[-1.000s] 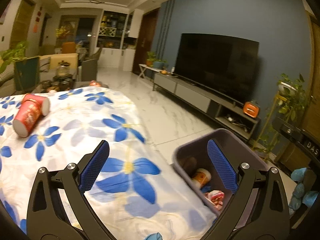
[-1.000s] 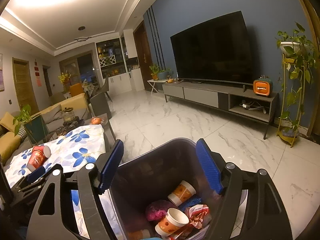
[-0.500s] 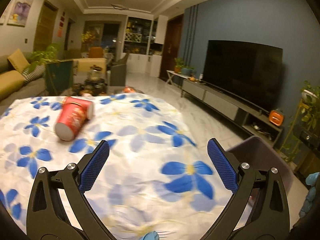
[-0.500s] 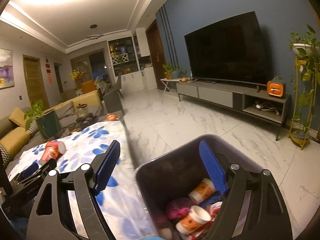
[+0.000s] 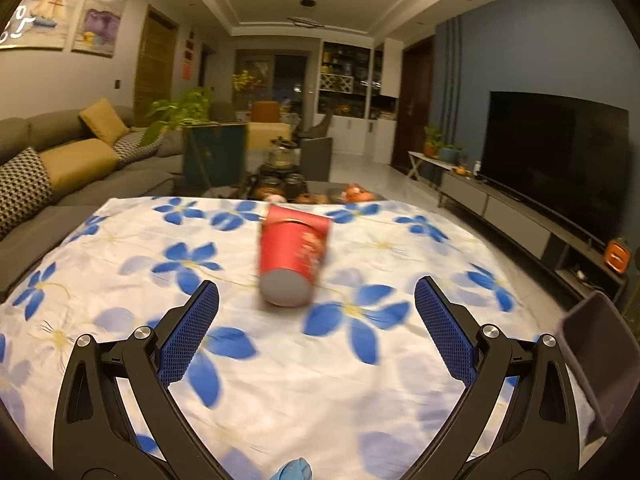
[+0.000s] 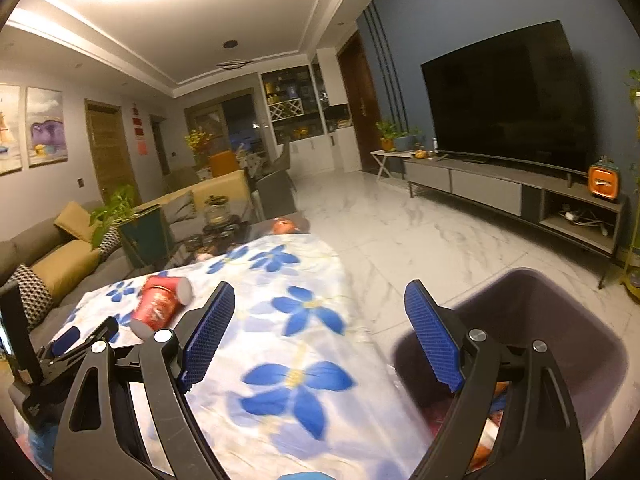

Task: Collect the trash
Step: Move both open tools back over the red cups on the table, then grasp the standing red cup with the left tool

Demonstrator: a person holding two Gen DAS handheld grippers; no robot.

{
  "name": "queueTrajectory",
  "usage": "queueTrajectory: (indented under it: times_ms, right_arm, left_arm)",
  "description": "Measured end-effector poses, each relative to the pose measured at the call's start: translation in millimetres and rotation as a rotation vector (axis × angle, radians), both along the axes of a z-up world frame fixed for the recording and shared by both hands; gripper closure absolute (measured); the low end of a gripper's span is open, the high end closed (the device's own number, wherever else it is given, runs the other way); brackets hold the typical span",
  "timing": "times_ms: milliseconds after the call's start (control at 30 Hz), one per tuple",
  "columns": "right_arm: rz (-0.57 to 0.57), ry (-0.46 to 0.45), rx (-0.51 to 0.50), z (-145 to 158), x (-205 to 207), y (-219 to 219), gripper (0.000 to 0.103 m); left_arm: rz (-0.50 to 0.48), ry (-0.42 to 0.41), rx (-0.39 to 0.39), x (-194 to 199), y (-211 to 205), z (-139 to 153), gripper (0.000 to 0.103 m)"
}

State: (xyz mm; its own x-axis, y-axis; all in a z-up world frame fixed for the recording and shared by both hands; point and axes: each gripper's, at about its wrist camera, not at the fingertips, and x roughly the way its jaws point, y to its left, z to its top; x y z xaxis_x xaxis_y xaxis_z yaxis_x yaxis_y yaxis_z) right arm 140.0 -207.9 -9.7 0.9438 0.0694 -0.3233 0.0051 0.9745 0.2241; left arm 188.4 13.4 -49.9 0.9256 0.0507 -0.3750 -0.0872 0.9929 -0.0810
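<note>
On the floral cloth [image 5: 360, 380], red cup [image 5: 294, 258] lies base-first toward spread left gripper [image 5: 316, 332] fingers.

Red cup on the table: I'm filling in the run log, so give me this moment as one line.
phase: approach | left tongs: open, empty, facing red cup | cup: lying on floral cloth | right tongs: open, empty | bin: beside table

A dark television [image 6: 504, 96] above a grey console [image 6: 480, 188]; sofa [image 5: 60, 168] opposite.

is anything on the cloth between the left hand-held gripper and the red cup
Nothing visible. The left hand-held gripper is open and faces the red cup, which lies on its side with only bare flowered tablecloth between them.
</note>
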Motion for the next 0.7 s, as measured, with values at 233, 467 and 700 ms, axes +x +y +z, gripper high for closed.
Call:
queueTrajectory:
  times_ms: [233, 467, 700]
  right_arm:
    - [0.048, -0.018, 0.005, 7, 30, 40, 0.019]
    - [0.051, -0.012, -0.017, 4, 63, 70, 0.019]
    - [0.070, 0.033, -0.025, -5, 90, 91, 0.019]
  left_arm:
    - [0.034, 0.012, -0.003, 26, 27, -1, 0.006]
    - [0.011, 0.093, -0.013, 71, 31, -12, 0.006]
    - [-0.008, 0.173, -0.017, 102, 33, -24, 0.017]
